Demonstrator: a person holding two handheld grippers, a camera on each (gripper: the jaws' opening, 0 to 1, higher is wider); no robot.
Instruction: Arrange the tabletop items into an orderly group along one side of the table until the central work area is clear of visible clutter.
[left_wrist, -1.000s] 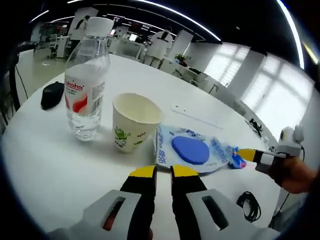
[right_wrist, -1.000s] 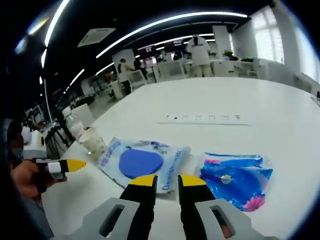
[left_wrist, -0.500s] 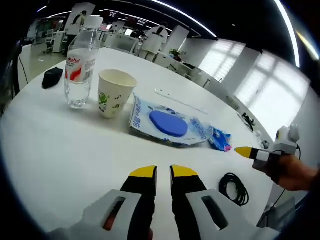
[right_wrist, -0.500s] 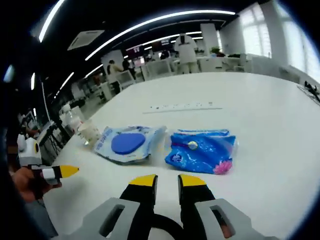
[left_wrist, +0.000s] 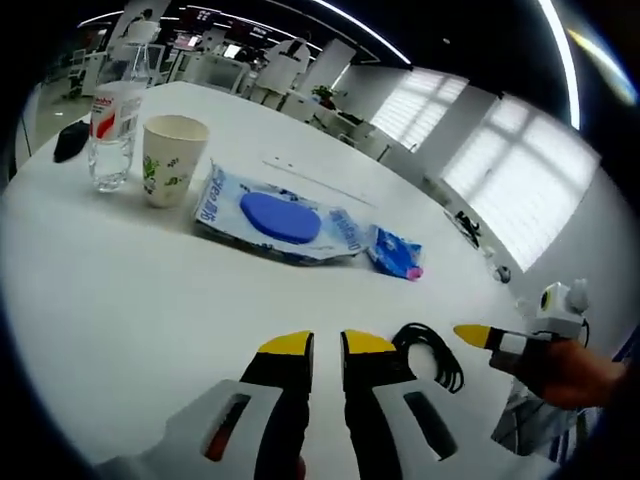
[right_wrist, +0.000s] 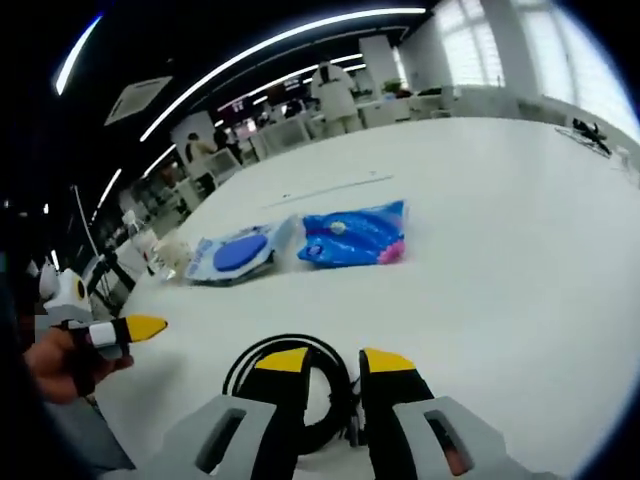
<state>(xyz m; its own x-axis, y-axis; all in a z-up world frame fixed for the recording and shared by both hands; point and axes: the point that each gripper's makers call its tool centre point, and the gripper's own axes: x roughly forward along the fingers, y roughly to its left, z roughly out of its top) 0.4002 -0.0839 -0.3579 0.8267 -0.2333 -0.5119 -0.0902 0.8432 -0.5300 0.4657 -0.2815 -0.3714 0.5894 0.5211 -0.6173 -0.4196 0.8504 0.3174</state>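
Note:
A water bottle (left_wrist: 110, 125), a paper cup (left_wrist: 166, 160), a white-and-blue wipes pack (left_wrist: 268, 215) and a small blue packet (left_wrist: 394, 255) stand in a row across the white table (left_wrist: 120, 290). A black cable coil (left_wrist: 432, 356) lies nearer, just right of my left gripper (left_wrist: 327, 346), which is shut and holds nothing. My right gripper (right_wrist: 335, 362) hovers right over that cable coil (right_wrist: 292, 392), jaws close together, nothing gripped. The blue packet (right_wrist: 355, 235) and wipes pack (right_wrist: 235, 254) lie beyond it. Each gripper shows in the other's view: right gripper (left_wrist: 488, 340), left gripper (right_wrist: 122, 330).
A black mouse (left_wrist: 68, 140) lies beyond the bottle near the table's edge. A thin white strip (left_wrist: 318, 181) lies behind the wipes pack. Several small items (left_wrist: 468, 228) sit at the far right edge. Desks and people stand in the background.
Both cameras have pulled back from the row of items. The black cable coil has come into view and now lies under my right gripper. The items themselves have not moved.

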